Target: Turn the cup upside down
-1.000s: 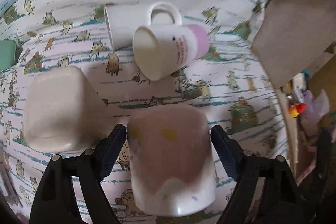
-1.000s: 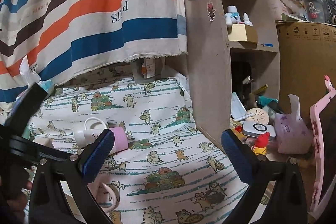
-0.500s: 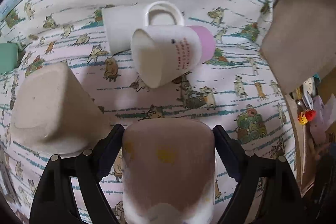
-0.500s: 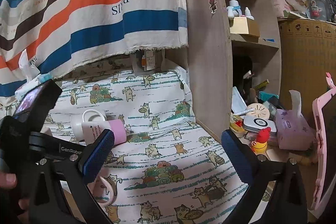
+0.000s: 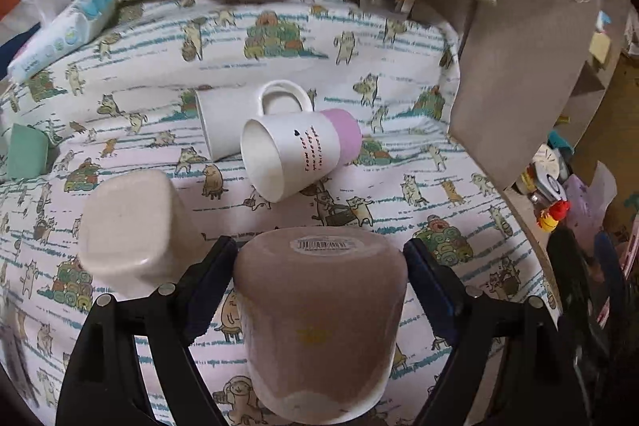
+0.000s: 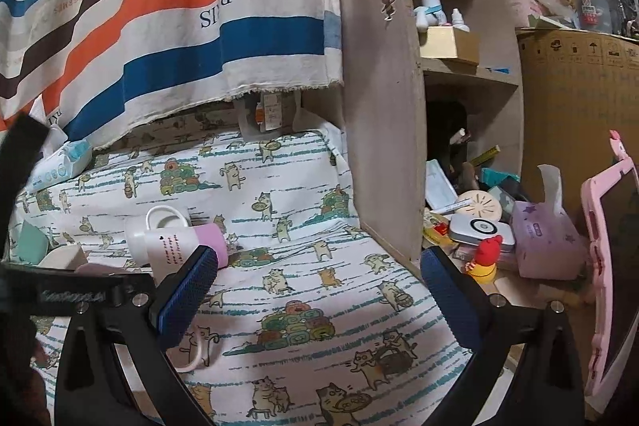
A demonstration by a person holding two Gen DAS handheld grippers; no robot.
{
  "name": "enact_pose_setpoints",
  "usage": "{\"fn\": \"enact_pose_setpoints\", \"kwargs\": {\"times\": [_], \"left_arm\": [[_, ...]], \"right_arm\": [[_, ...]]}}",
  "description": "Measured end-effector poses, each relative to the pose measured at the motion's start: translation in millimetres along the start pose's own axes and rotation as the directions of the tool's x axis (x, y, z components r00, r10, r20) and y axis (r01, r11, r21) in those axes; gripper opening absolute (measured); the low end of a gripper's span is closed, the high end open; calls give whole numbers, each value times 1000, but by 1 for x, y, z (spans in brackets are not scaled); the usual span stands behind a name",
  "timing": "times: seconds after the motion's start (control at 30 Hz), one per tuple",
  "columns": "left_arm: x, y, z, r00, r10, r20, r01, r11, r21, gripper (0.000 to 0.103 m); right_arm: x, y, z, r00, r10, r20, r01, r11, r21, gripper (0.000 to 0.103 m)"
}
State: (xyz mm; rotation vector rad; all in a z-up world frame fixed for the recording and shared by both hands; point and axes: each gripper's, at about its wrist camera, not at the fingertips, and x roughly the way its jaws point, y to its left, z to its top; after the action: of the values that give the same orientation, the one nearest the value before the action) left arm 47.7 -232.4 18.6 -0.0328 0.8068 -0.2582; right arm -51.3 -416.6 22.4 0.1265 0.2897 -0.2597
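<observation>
On the cat-print surface [image 5: 399, 74], the left claw [image 5: 319, 266] pinches an upside-down brown cup [image 5: 319, 314], while the right claw [image 6: 315, 290] hangs spread wide, holding nothing.

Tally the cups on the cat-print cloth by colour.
Brown cup: 1
Beige cup: 1
White-and-pink mug: 1
Plain white cup: 1
Green cup: 1
Total: 5
</observation>
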Motion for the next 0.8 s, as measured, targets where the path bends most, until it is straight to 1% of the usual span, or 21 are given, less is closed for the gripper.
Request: {"fn": "enact_pose_setpoints", "kwargs": {"times": [0.07, 0.2, 0.3, 0.37, 0.47, 0.57, 0.63, 0.67, 0.8], "left_arm": [[-6, 1, -6, 999, -10, 41, 10, 1000, 6, 84], [-12, 2, -15, 995, -38, 88, 36, 999, 23, 84], [-17, -1, -25, 989, -62, 136, 51, 995, 81, 84], [-19, -1, -33, 984, -85, 159, 71, 993, 95, 84], [-16, 0, -40, 983, -116, 144, 103, 990, 98, 85], [-8, 1, -44, 988, -112, 108, 103, 991, 91, 84], [-3, 4, -47, 988, -132, 77, 126, 988, 84, 85], [-1, 4, -48, 990, -124, 68, 119, 989, 84, 85], [-2, 4, -51, 988, -138, 66, 131, 986, 104, 85]], "right_arm": [[-1, -1, 0, 1000, 0, -2, 0, 1000, -1, 102], [-3, -4, -1, 1000, -14, 4, 14, 1000, 0, 102], [-3, -4, -1, 1000, -11, 3, 11, 1000, 0, 102], [-5, -3, -4, 1000, -7, 3, 7, 1000, -4, 102], [-6, 0, -8, 1000, -12, -7, 12, 1000, -18, 102], [-7, 1, -10, 1000, -11, -12, 11, 999, -31, 102], [-8, 2, -10, 1000, -12, -8, 12, 999, -36, 102], [-9, 2, -10, 1000, -13, -6, 13, 999, -38, 102], [-10, 2, -9, 1000, -11, 3, 11, 999, -43, 102]]}}
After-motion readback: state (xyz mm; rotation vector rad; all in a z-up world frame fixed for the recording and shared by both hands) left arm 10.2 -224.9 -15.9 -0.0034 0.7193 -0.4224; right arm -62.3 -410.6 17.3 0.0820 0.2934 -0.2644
